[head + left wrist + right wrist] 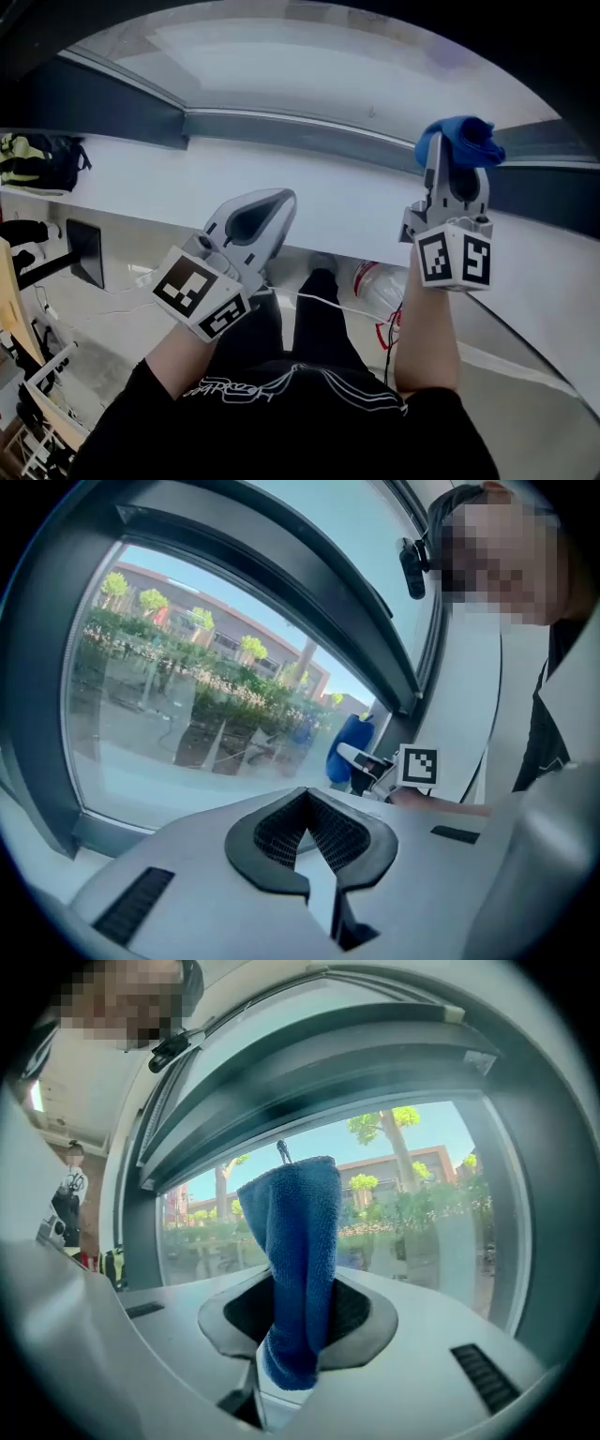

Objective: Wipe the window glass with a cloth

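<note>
listing what we see, item by item:

- right gripper (pixel 457 167) – upper right of the head view, held up against the window. in its own view (pixel 300 1321) the jaws are clenched on a blue cloth (pixel 295 1241), which rises in a folded column from between the dark pads and has a short end hanging below them.
- blue cloth, head view (pixel 461 139) – bunched over the tips of the right gripper, in front of the dark window frame (pixel 112 108) at the lower edge of the window glass (pixel 281 56). we cannot tell whether it touches the pane.
- left gripper (pixel 265 208) – lower centre-left of the head view, well apart from the right one, over the white sill (pixel 337 202). in its own view (pixel 307 827) the jaw tips meet and we see nothing between them.
- window glass, gripper views (pixel 187 696) (pixel 412 1204) – fills the middle of both frames, with trees and reddish buildings outside.
- marker cube (pixel 454 259) – on the right gripper, at centre right of the head view. it also shows at centre right of the left gripper view (pixel 419 766), just beside the cloth (pixel 349 747).
- dark bag (pixel 37 161) – left edge of the head view.
</note>
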Demonstrator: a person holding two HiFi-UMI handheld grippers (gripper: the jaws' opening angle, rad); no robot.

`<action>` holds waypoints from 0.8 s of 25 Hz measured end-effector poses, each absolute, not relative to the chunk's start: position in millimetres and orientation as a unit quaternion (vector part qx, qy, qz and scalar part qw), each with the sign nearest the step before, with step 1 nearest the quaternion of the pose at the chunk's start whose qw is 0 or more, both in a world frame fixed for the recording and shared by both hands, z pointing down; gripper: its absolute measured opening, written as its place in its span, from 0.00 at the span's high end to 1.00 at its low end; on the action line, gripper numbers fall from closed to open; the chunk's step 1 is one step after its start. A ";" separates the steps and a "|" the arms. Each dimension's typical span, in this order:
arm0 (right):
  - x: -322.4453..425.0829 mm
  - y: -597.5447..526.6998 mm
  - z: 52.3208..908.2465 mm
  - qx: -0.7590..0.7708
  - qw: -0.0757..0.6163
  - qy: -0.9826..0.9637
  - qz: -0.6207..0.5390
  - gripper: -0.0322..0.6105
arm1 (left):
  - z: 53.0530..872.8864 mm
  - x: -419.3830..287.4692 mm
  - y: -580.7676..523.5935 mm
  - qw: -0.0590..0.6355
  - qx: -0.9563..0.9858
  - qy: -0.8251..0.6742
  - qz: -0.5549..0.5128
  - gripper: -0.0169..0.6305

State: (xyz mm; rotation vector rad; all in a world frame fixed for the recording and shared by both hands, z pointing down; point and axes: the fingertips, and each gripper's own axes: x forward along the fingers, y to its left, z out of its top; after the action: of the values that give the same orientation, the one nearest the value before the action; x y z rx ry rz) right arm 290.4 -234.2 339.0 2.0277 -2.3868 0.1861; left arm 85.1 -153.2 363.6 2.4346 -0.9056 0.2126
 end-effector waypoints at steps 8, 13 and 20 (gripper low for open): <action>97.3 -253.7 369.4 0.547 0.017 -0.834 0.076 0.80 | 378.0 -42.8 -152.6 0.267 0.877 -0.397 0.044 0.97; -28.5 -262.8 379.7 0.486 0.023 -0.870 0.078 0.80 | 387.9 -130.8 -153.8 0.269 0.859 -0.435 0.035 0.97; -154.7 -296.4 390.9 0.449 0.023 -0.891 0.065 0.80 | 397.7 -229.4 -153.2 0.266 0.841 -0.469 0.036 0.97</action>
State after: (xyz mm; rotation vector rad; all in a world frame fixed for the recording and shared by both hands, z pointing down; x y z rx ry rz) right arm -154.7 -296.4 390.9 1.3894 -2.7593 0.2019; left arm -229.4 -153.2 397.7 2.2713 -1.2673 0.0968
